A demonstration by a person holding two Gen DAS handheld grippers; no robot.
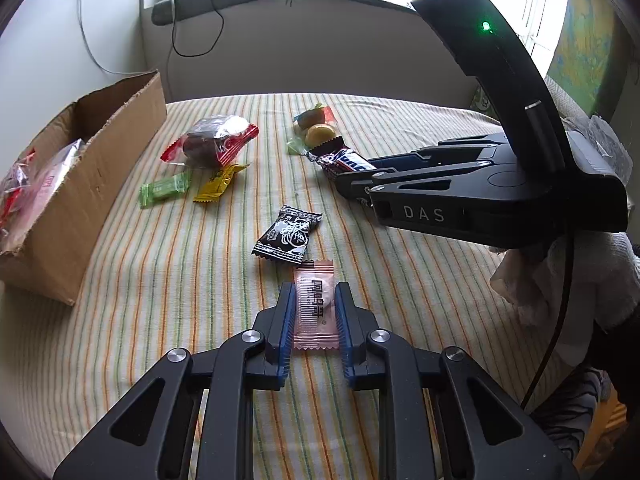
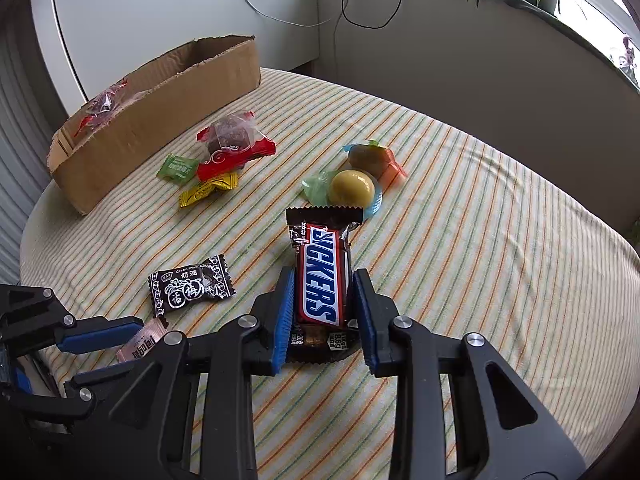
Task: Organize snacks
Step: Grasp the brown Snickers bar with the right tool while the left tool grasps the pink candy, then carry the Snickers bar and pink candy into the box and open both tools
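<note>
While we look along the left gripper (image 1: 315, 300), its blue-padded jaws are pinched on a small pale pink candy sachet (image 1: 314, 305) printed with dark characters, which lies flat on the striped yellow, green and orange tablecloth (image 1: 180, 280). Just beyond the sachet's far end we see a black candy wrapper (image 1: 287, 235) with white drawings, apart from the pads. Our right gripper (image 2: 323, 300) straddles a brown Snickers bar (image 2: 321, 276) with a blue-lettered white label; the left pad presses the bar's side, while on the right we cannot tell whether the pad touches, so we cannot call the grip firm. The bar rests on the cloth, pointing away from us. Beyond its far end sit two round sweets in clear green and orange wrap (image 2: 356, 178), one yellow and one brownish. Farther left we see a red-and-clear packet holding a dark lump (image 2: 234, 142), with a small green candy (image 2: 179, 168) and a small yellow candy (image 2: 208, 190) just beside it. At the cloth's left edge stands an open brown cardboard box (image 2: 160, 120), where several red-and-clear packets (image 1: 28, 184) already lie.
</note>
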